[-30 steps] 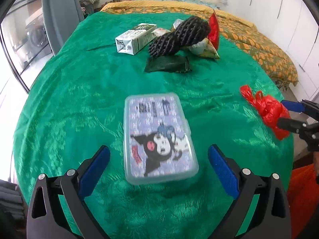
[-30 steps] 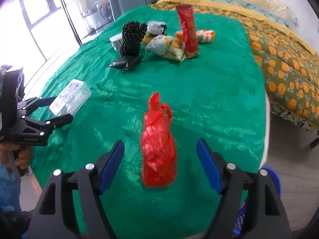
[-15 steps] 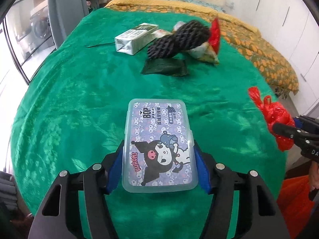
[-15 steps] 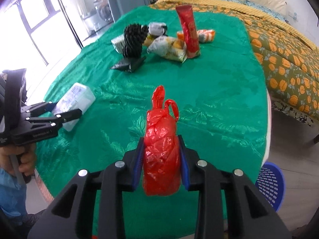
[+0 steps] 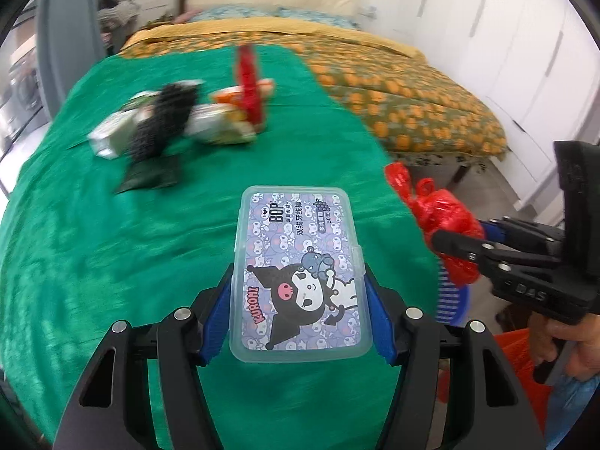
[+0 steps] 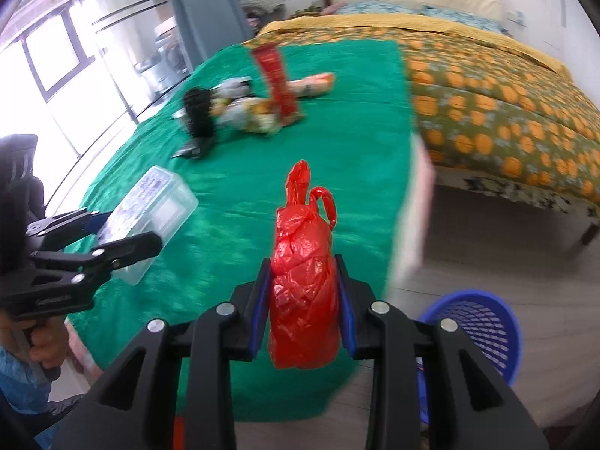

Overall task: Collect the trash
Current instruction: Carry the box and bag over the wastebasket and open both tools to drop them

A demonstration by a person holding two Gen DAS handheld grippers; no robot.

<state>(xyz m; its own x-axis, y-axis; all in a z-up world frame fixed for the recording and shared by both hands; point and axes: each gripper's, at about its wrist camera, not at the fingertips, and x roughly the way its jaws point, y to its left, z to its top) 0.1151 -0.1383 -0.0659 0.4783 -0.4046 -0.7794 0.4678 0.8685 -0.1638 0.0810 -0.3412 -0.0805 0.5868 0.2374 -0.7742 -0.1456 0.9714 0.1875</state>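
Jaws, left: the left gripper (image 5: pixel 300 311) is clamped across the sides of the box (image 5: pixel 300 270), blue pads pressed on its two long edges near the rear half; the jaws have just been closing onto it.
Jaws, right: the right gripper (image 6: pixel 303 300) is pinched narrow on the bag (image 6: pixel 303 288), pads squeezing its middle; these jaws have just been closing too, with the bag between them.
Box, place: held up over the near edge of the green cloth (image 5: pixel 112 243), clear of it as far as the views show, lid up.
Box, handling: clear thin plastic, stiff but likely light and a little slick; a grip across the side walls, as now, should serve, though a hard squeeze could flex or pop the lid.
Bag, place: held at the cloth's right edge, knotted handles up, with the blue basket (image 6: pixel 483 322) on the floor just beyond and below.
Bag, handling: crumpled soft film, light, easily crushed; the bulk is the surest hold, since the loose handles may slip.
Rest: a blurred heap of wrappers (image 5: pixel 210 120) lies far up the cloth, untouched.
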